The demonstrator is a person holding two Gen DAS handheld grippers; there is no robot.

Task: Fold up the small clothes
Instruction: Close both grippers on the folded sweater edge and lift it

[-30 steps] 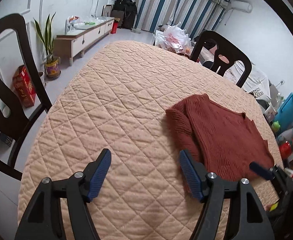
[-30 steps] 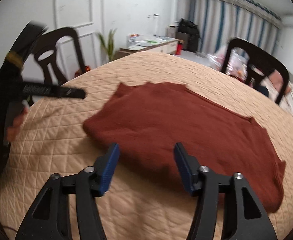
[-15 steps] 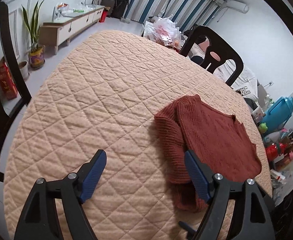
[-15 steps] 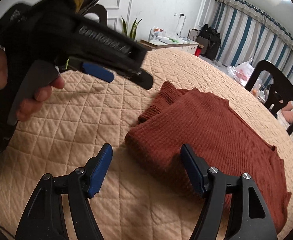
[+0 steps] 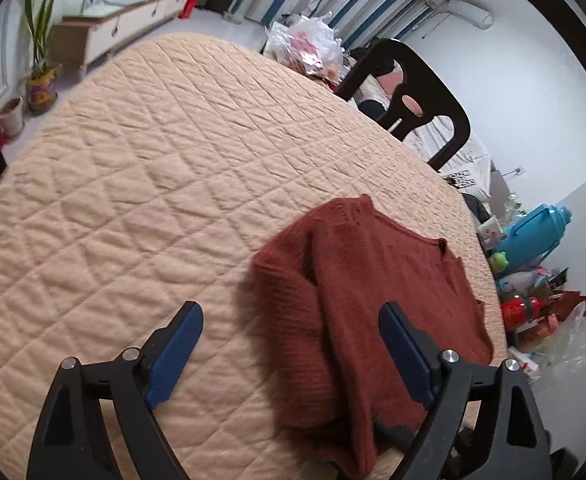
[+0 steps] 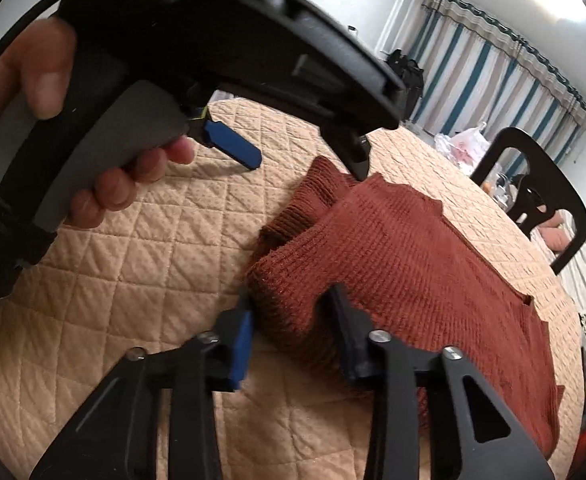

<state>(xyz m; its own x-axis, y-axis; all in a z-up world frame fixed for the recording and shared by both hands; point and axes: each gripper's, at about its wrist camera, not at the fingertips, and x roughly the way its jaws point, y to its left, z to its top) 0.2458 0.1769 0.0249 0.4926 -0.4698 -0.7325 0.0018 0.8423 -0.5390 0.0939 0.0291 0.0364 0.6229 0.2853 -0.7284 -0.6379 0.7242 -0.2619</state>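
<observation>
Two grippers: my right gripper (image 6: 289, 330) closing its fingers on the rust-red ribbed knit sweater's (image 6: 405, 264) near corner to fold it; left gripper (image 5: 289, 352) opening, empty, over the quilted table (image 5: 141, 184).

The right gripper (image 6: 291, 320), wide apart a second ago, is now being closed on the near folded edge of the rust sweater (image 6: 405, 264), with knit bunched between its pads. The left gripper (image 5: 289, 344) is opened wider and is brought closer, over the sweater's folded sleeve (image 5: 293, 300).
</observation>
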